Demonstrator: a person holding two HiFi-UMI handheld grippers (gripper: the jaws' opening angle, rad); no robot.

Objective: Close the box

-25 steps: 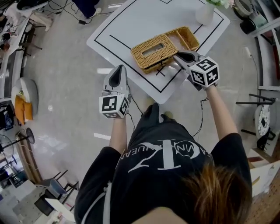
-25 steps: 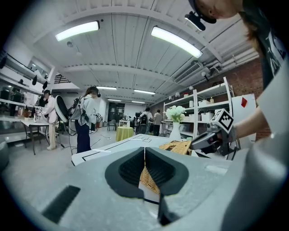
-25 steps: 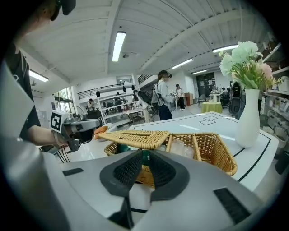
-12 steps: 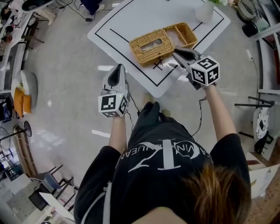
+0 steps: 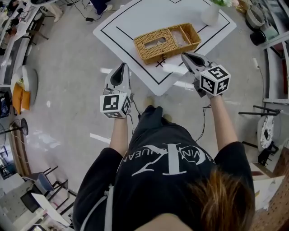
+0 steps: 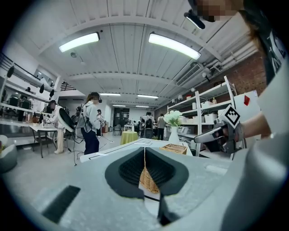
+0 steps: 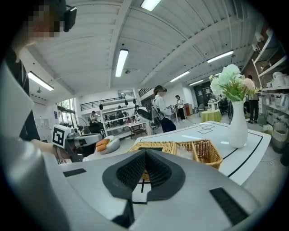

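The wicker box (image 5: 167, 40) lies on the white table (image 5: 135, 18) near its front corner. Its slotted lid (image 5: 156, 43) covers the left part, while the small right compartment (image 5: 188, 35) is uncovered. My left gripper (image 5: 122, 66) is shut and empty, hanging over the floor left of the table corner. My right gripper (image 5: 185, 56) is over the table edge, a short way in front of the box. Its jaws have just been closing and now meet with nothing between them. In the right gripper view the lid (image 7: 153, 146) sits level on the box (image 7: 201, 152) beyond the shut jaws.
A white vase (image 5: 210, 13) with flowers stands at the table's far right corner. Black lines and a cross mark (image 5: 159, 63) are drawn on the table. Shelving (image 5: 271, 27) lines the right side. A round stool with orange items (image 5: 21, 97) stands on the floor at left.
Both grippers have drawn back from the box toward the person and risen a little. The right jaws, slightly apart before, have come together. The box looks farther away.
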